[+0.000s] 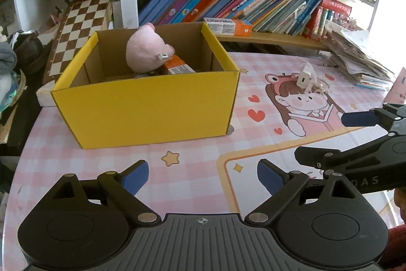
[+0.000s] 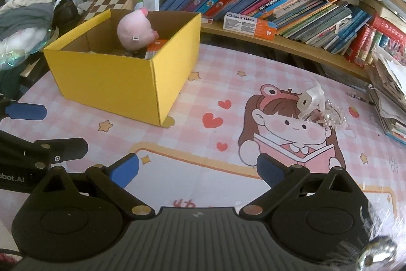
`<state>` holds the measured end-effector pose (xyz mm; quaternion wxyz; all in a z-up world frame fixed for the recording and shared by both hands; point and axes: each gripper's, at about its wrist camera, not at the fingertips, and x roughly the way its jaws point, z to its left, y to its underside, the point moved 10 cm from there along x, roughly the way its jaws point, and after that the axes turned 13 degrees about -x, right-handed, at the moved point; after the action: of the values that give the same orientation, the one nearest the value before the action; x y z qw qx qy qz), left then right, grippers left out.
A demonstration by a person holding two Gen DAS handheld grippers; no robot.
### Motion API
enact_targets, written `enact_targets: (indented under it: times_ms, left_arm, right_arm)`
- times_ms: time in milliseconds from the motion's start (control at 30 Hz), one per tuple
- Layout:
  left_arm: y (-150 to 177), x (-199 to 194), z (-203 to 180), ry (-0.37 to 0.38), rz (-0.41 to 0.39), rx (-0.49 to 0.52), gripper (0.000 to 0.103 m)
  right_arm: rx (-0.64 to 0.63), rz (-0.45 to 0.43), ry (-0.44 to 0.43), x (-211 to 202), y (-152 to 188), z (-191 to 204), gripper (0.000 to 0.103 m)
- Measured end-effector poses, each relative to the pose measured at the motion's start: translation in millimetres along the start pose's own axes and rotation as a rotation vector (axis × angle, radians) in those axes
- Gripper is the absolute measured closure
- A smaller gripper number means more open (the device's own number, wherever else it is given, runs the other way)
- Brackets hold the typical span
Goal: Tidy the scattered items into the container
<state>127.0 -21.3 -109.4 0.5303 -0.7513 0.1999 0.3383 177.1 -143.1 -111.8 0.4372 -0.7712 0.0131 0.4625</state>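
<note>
A yellow cardboard box stands on the pink checked mat. Inside it a pink plush toy leans on an orange-and-white carton. A small clear packet with a white tag and beaded trinkets lies on the mat to the right of the box. My left gripper hovers open over the mat in front of the box, nothing between its blue pads. My right gripper is open too and holds nothing, with the packet well ahead on its right.
A low shelf of slanted books with a white-and-orange carton runs behind the mat. A chessboard leans at the back left. Stacked papers sit at the right, piled cloth at the left.
</note>
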Motion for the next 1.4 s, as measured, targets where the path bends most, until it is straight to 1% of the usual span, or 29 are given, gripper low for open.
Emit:
enact_targets:
  times_ms: [200, 433, 567, 733, 867, 1100, 1400]
  left_arm:
    - [2, 8, -27, -0.019, -0.002, -0.019, 0.008]
    - [14, 19, -62, -0.032, 0.009, -0.035, 0.008]
    - [21, 25, -85, -0.027, 0.02, -0.033, 0.008]
    - [29, 33, -111, -0.015, 0.039, -0.011, 0.008]
    - [29, 39, -128, -0.003, 0.047, 0.01, 0.008]
    - [22, 44, -155, 0.01, 0.036, 0.078, 0.008]
    - [2, 58, -177, 0.013, 0.02, 0.143, 0.009]
  right_arm:
    - [-0.015, 0.001, -0.019, 1, 9, -26, 0.003]
    - [-0.011, 0.011, -0.028, 0, 30, -63, 0.003]
    - [-0.002, 0.018, -0.03, -3, 45, -84, 0.003]
    - [0.03, 0.03, -0.022, -5, 63, -110, 0.002]
    - [0.056, 0.032, -0.013, -8, 73, -128, 0.002]
    - [0.105, 0.019, 0.018, -6, 77, -159, 0.003]
    - [0.141, 0.0, 0.039, -1, 78, -185, 0.003]
